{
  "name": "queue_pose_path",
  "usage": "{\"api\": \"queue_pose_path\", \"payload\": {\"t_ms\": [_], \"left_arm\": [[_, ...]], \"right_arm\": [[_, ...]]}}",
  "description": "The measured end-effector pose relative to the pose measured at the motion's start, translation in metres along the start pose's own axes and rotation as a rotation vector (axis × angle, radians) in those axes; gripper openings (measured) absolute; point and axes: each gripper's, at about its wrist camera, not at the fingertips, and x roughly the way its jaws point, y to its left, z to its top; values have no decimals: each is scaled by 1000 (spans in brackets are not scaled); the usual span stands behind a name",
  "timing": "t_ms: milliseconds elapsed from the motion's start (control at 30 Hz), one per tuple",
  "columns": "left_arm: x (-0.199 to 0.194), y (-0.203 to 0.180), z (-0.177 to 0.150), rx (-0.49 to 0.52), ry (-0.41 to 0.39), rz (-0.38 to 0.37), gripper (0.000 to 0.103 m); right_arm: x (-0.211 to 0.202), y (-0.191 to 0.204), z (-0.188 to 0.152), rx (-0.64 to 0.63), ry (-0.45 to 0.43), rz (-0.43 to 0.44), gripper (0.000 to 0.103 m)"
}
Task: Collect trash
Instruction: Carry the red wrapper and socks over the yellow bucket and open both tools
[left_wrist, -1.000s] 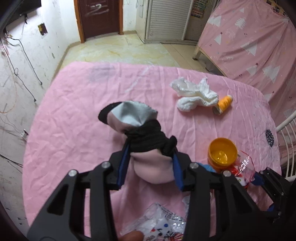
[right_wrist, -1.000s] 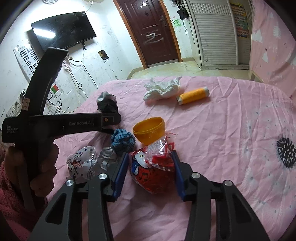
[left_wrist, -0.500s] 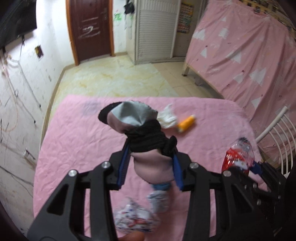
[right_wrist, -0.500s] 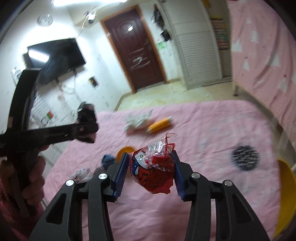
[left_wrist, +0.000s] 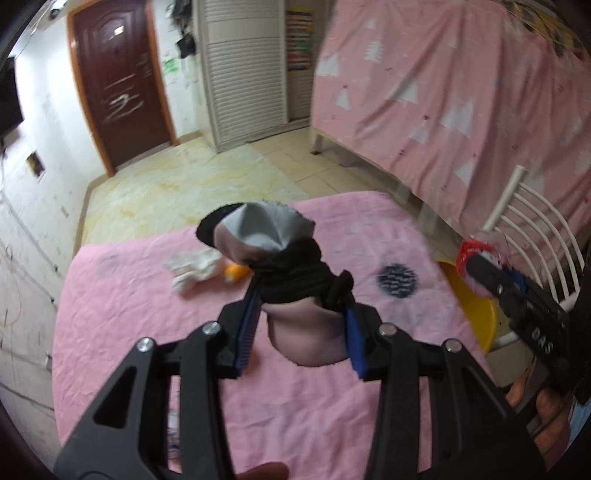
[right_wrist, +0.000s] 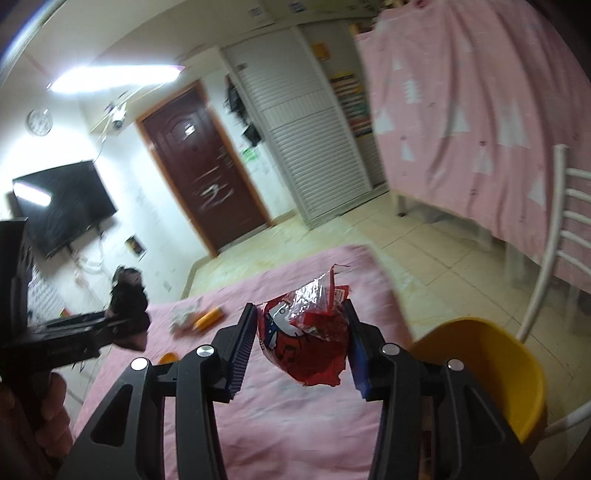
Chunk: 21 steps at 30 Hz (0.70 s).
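Your left tongs (left_wrist: 301, 330) are clamped on a rolled bundle of black, grey and pale pink cloth (left_wrist: 291, 280), held up off the pink-sheeted worktop (left_wrist: 147, 314). Your right tongs (right_wrist: 301, 341) are closed on a crumpled red plastic wrapper with a cartoon face (right_wrist: 306, 332), also lifted clear of the sheet, just left of the yellow plastic bin (right_wrist: 491, 365) that stands by the white chair (right_wrist: 554, 236) at the worktop's right edge. Farther back on the sheet lie a wad of white tissue (left_wrist: 192, 267) and an orange spool (left_wrist: 236, 273) beside it.
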Motion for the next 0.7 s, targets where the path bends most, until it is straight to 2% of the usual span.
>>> {"api": "queue_pose_path", "payload": {"t_ms": [333, 700], "left_arm": [[27, -87, 6, 117, 43, -83, 40], [50, -167, 9, 211, 95, -175, 42]], "right_arm": [[-34, -71, 8, 74, -93, -116, 40], [-49, -116, 3, 130, -127, -160, 40]]}}
